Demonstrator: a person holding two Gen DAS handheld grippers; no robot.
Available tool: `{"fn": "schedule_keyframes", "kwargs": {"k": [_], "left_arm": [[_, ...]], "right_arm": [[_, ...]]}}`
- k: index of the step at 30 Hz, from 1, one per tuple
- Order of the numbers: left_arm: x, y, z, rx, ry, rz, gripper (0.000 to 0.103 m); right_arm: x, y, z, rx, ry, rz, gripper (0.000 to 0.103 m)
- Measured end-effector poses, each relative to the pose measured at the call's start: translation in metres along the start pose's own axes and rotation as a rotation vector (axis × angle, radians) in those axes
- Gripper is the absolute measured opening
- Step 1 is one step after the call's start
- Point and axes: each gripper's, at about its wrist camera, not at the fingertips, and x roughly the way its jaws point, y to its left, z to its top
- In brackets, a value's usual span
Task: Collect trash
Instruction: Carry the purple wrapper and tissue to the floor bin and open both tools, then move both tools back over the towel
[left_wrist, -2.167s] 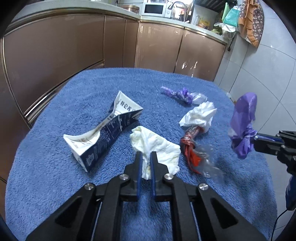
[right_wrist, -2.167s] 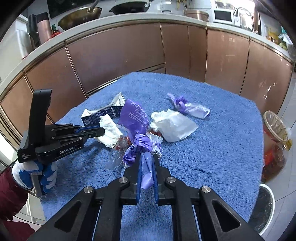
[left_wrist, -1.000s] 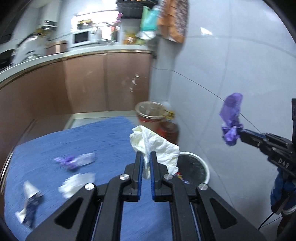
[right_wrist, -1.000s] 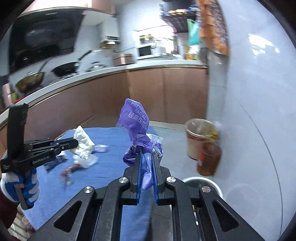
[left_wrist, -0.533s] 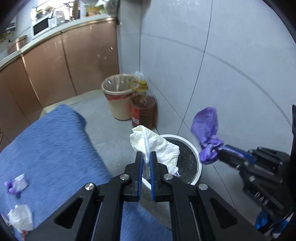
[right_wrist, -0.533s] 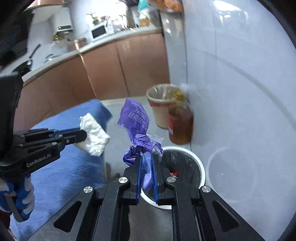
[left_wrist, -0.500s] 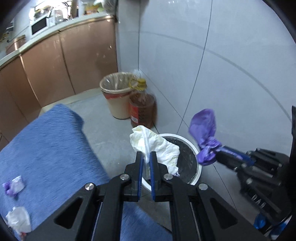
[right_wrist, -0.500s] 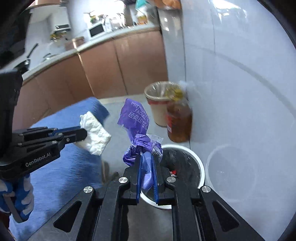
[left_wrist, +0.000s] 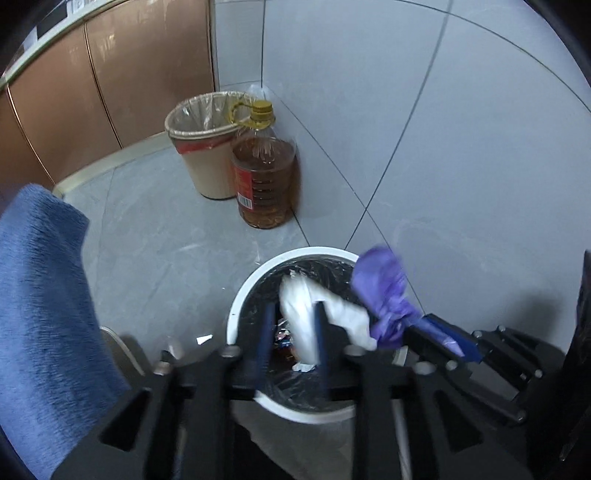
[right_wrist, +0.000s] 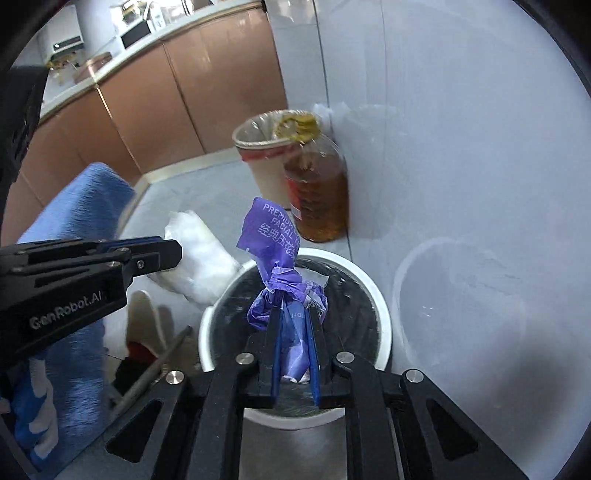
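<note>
Over the bin (left_wrist: 236, 314), the left gripper (left_wrist: 291, 339) is gaping, dropping its tissue (left_wrist: 299, 314); the right gripper (right_wrist: 293, 347), part-open, is loosening the wrapper (right_wrist: 277, 254). Next: widening fully.

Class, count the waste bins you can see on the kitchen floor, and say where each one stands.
2. The white bin with a black liner stands directly below both grippers; the beige bin with a clear liner stands farther back, beside the oil bottle at the wall. Others may lie out of view.
</note>
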Motion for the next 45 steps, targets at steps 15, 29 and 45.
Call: {"fn": "schedule_keyframes", "kwargs": {"k": [15, 29, 45], "left_arm": [[-0.06, 0.015, -0.005, -0.082, -0.134, 0.008, 0.055], [-0.197, 0.044, -0.045, -0.113, -0.335, 0.052, 0.056], [-0.35, 0.085, -0.119, -0.122, -0.552, 0.206, 0.056]], "right_arm": [[-0.023, 0.014, -0.002, 0.012, -0.028, -0.014, 0.041], [-0.146, 0.069, 0.011, -0.061, -0.231, 0.012, 0.047], [-0.281, 0.151, 0.008, -0.223, -0.477, 0.138, 0.053]]}}
